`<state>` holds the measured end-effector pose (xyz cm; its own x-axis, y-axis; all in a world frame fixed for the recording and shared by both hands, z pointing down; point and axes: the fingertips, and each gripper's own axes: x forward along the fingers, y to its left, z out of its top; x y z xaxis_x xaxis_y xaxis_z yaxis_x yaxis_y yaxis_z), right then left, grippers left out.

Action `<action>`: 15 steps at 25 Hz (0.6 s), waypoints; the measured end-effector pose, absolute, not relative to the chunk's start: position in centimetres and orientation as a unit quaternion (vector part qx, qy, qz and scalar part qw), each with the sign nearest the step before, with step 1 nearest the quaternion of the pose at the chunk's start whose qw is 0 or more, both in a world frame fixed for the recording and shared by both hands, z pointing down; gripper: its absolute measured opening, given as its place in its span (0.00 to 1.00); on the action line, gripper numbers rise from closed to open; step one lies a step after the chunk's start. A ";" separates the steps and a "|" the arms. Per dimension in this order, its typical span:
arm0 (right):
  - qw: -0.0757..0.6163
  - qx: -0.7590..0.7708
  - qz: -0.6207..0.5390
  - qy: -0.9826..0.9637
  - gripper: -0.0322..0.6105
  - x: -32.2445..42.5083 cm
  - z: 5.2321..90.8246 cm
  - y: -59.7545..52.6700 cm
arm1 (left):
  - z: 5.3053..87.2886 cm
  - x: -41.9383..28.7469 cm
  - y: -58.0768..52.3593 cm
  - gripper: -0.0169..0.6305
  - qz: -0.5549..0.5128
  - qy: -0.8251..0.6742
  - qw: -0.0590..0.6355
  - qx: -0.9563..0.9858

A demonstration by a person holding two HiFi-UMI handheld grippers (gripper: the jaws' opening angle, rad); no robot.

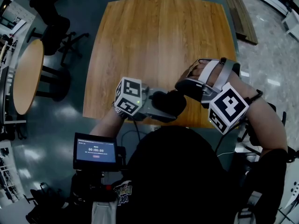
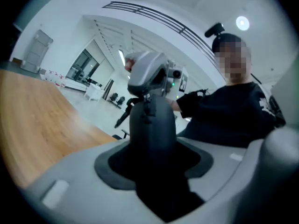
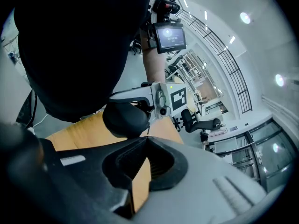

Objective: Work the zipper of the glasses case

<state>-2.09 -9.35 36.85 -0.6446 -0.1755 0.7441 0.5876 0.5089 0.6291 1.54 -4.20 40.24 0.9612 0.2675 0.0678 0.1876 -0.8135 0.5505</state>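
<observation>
**A:** Left gripper (image 1: 156,104) has the black, rounded hard-shell glasses case (image 2: 152,129) clamped. Its fingers (image 2: 65,183) are spread wide round that smooth matte body, over the near edge of the honey-coloured wooden worktop (image 1: 159,36).

**B:** And the right gripper (image 3: 145,144)?

**A:** Fingers pinched together, nothing in them, close beside the case. So this looks like the approach. Next, I'd say, it opens and nips the small dark zipper pull (image 2: 147,107) at the tip. Fiddly target!

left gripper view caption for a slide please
Left claw grips a dark glasses case, the right claw at its far end, wooden table at left.
</observation>
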 end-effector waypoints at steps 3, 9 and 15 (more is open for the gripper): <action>0.396 -0.124 -0.469 -0.780 0.05 -1.5 36.6 -9.9 | 40.0 0.7 -4.9 0.40 0.057 0.097 0.283 0.953; 0.367 -0.162 -0.381 -0.833 0.10 -1.9 35.2 -8.6 | 42.4 0.3 -3.7 0.41 0.224 0.107 0.182 0.951; 0.430 -0.219 -0.441 -0.757 0.17 -1.6 37.8 -8.1 | 44.4 -1.2 -2.6 0.41 0.373 0.138 0.117 0.910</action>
